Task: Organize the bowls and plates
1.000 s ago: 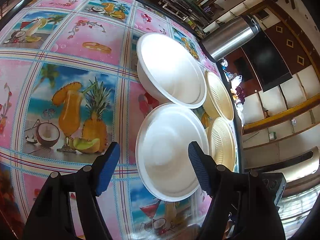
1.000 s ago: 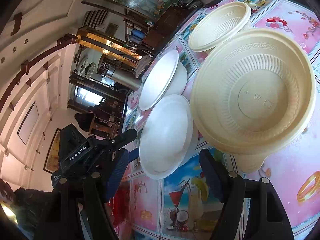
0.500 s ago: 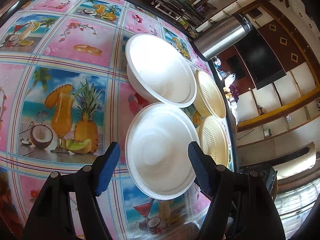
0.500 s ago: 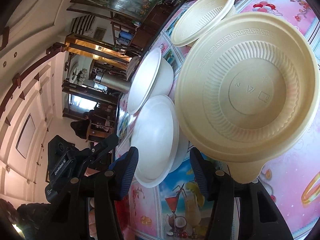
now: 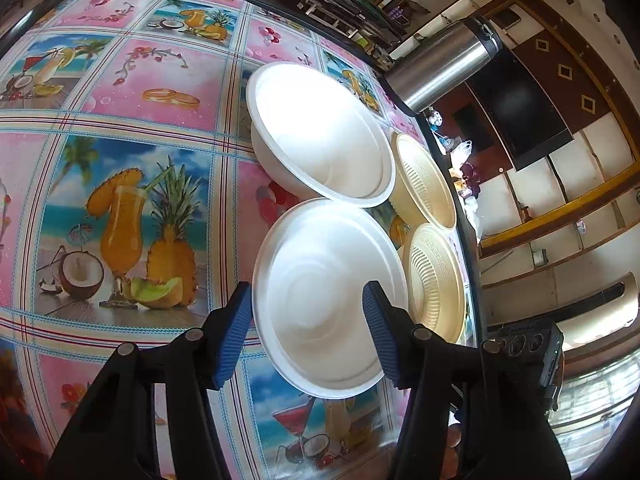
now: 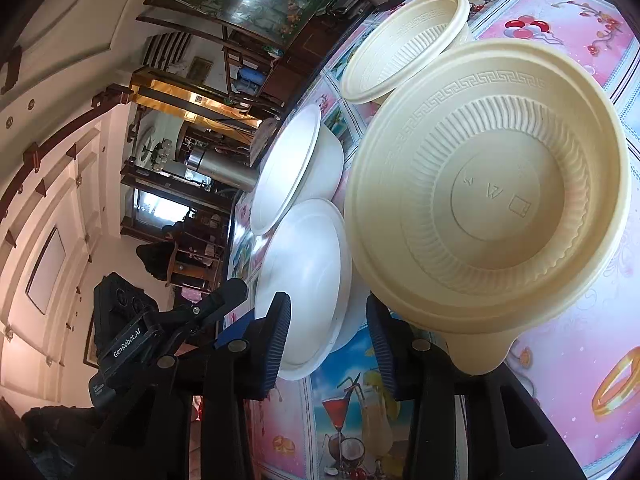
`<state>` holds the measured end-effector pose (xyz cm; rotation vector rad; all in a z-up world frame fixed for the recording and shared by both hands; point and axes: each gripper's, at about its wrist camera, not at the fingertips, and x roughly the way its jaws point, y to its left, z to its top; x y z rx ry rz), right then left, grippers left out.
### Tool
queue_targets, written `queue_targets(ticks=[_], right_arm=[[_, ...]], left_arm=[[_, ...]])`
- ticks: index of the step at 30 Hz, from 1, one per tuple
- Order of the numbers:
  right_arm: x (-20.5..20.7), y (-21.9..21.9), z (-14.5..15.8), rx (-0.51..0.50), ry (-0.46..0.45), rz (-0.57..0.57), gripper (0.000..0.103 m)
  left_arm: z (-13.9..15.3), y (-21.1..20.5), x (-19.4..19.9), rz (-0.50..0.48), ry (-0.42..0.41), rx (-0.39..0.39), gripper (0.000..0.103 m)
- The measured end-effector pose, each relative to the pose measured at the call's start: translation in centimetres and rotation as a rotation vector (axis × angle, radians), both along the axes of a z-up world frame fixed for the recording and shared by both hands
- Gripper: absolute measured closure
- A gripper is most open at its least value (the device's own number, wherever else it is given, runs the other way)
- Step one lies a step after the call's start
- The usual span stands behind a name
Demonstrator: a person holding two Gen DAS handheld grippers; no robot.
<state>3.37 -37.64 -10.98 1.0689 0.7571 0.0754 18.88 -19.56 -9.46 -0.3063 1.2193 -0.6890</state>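
**Closing jaws around two bowls at the table edge**

Closing on the near white bowl, the left gripper has one blue pad outside the rim and the other over the bowl's inside; whether either pad presses cannot be told. The right gripper is closing too, with the rim of that same white bowl showing in the gap and the near cream bowl just beside its right-hand pad. Contact there is hidden behind the pad.

The cream bowl's lower wall is cut off by the gripper body. The steel flask is partly out of frame in the right view, only its base showing.

Against the picture a second earlier, both pairs of jaws stand narrower, and the cream bowl fills more of the right view.

On the tablecloth, printed with fruit drinks, four bowls sit clustered near the far edge: the far white bowl touches the near one, and the far cream bowl lies close behind the near cream one. The right gripper's camera housing appears beyond the table edge.
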Motion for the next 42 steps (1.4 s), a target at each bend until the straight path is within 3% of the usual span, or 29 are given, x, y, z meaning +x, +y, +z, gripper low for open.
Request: queue_targets(ticks=[11, 17, 22, 42], right_arm=[[-0.2, 0.2, 0.1, -0.042, 0.008, -0.013, 0.090], [0.0, 0.4, 0.1, -0.066, 0.013, -0.014, 0.092], [0.1, 0.6, 0.2, -0.087, 0.012, -0.010, 0.092], [0.6, 1.0, 0.1, -0.106, 0.002, 0.023, 0.093]], left_arm=[[-0.3, 0.6, 0.0, 0.019, -0.026, 0.041, 0.083], [-0.6, 0.8, 0.0, 0.026, -0.035, 0.068, 0.094], [-0.7, 0.9, -0.2, 0.033, -0.037, 0.072, 0.098], [-0.6, 2.6, -1.5, 0.073, -0.042, 0.069, 0.098]])
